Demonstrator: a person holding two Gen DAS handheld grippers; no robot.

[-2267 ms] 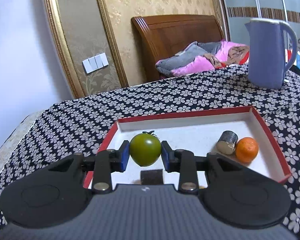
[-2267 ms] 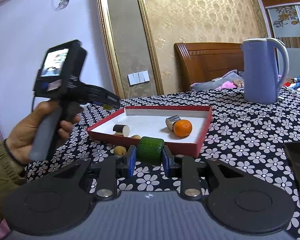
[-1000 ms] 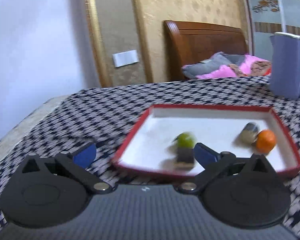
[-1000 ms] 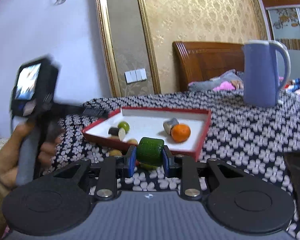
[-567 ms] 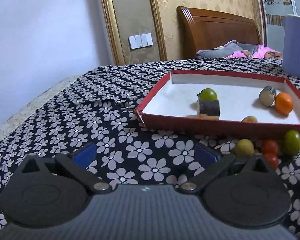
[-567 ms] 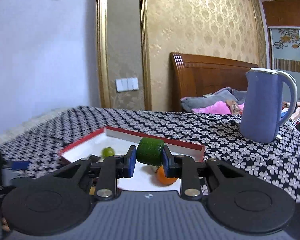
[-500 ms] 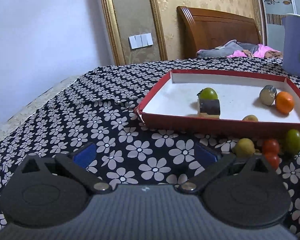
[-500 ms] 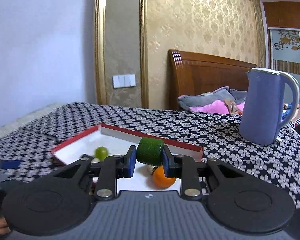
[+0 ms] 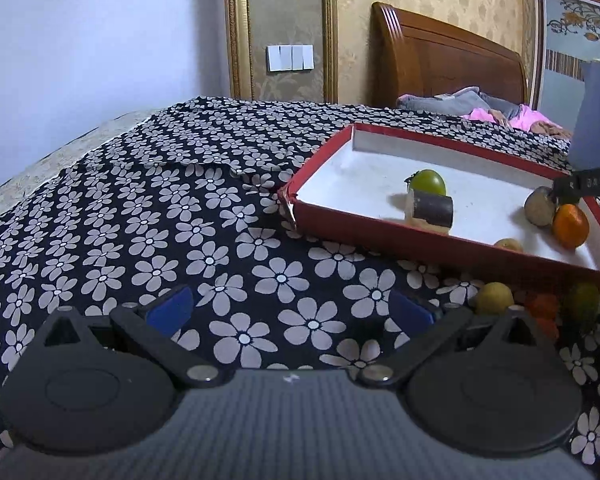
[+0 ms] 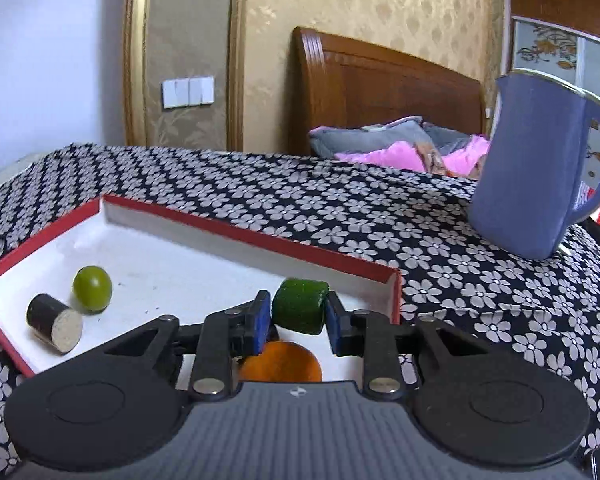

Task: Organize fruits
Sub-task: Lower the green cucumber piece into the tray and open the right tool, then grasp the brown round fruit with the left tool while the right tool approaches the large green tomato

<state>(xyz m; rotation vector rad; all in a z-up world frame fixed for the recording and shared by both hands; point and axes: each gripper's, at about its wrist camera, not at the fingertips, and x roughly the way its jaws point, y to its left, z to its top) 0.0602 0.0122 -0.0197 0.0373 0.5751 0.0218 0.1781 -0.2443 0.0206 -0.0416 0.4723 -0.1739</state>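
Observation:
My right gripper [image 10: 297, 316] hangs over the right end of the red tray [image 10: 260, 236]. Its jaws are opening, and the dark green fruit chunk [image 10: 300, 308] sits tilted and loose between the blue pads. Right under it lies an orange [image 10: 280, 362]. A green tomato [image 10: 92, 288] and a dark cylinder [image 10: 54, 322] rest at the tray's left end. My left gripper [image 9: 290, 308] is wide open and empty, low over the flowered cloth in front of the tray [image 9: 324, 168]. Beyond its right finger a yellow fruit [image 9: 492, 298], a red one [image 9: 542, 304] and a green one [image 9: 584, 302] lie on the cloth outside the tray.
A blue jug [image 10: 540, 168] stands on the cloth behind and right of the tray. A grey-brown cylinder [image 9: 540, 208] and a small yellowish fruit [image 9: 508, 245] also lie in the tray. A wooden headboard and bedding are beyond the table's far edge.
The left gripper let go of the green tomato in the tray, then drew back and sank to the left. The right gripper carried the green chunk over the tray, and its jaws have started parting.

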